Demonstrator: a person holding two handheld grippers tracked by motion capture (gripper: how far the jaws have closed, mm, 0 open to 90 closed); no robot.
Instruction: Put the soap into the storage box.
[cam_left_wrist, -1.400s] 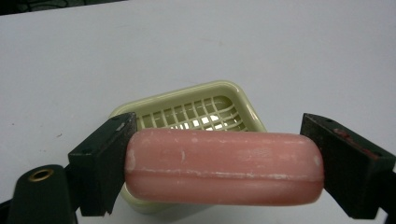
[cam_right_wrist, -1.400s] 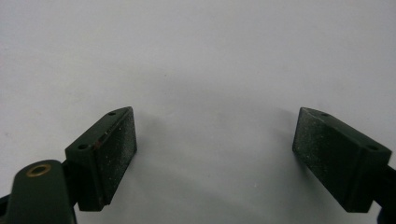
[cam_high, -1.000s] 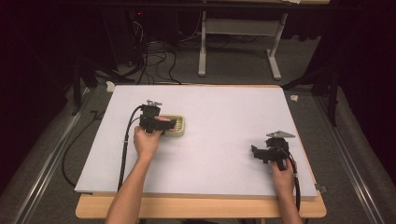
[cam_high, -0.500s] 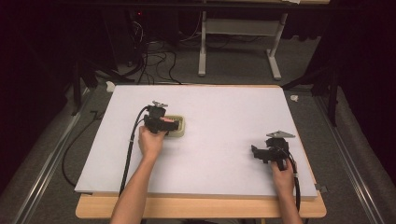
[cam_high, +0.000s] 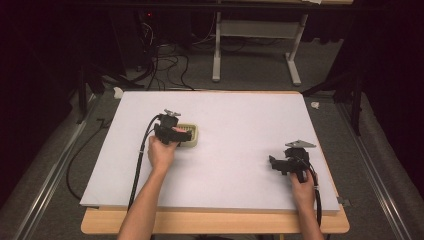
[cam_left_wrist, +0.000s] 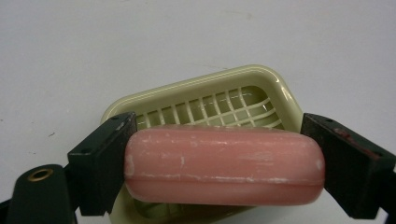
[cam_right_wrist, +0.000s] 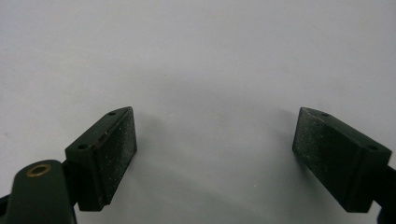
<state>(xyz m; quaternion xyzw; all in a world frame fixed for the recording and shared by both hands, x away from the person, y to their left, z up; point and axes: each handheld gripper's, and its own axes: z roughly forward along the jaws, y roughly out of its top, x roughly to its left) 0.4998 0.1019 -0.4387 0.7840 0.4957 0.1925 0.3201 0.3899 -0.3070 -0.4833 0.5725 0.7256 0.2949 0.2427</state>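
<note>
Left gripper (cam_left_wrist: 224, 163) clamped endwise on pink soap bar (cam_left_wrist: 224, 165) above soap dish (cam_left_wrist: 275, 88). Risk: slick bar slips, misses dish. Right gripper (cam_right_wrist: 215, 154) jaws apart, idle.

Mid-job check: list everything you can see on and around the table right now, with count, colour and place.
soap bar: 1, pink, clamped endwise between the left gripper's jaws, just above the dish
soap dish: 1, pale yellow-green with a grid floor, on the table's left half, under the soap
table: 1, white top on a wooden base, centre of the high view
frame legs: 1 set, light grey, on the floor beyond the table
cables: several, black, on the floor behind the table's far left
left gripper: 1, black, shut on the soap bar over the dish
right gripper: 1, black, jaws open over bare table at the near right
hands: 2, one on each gripper
</note>
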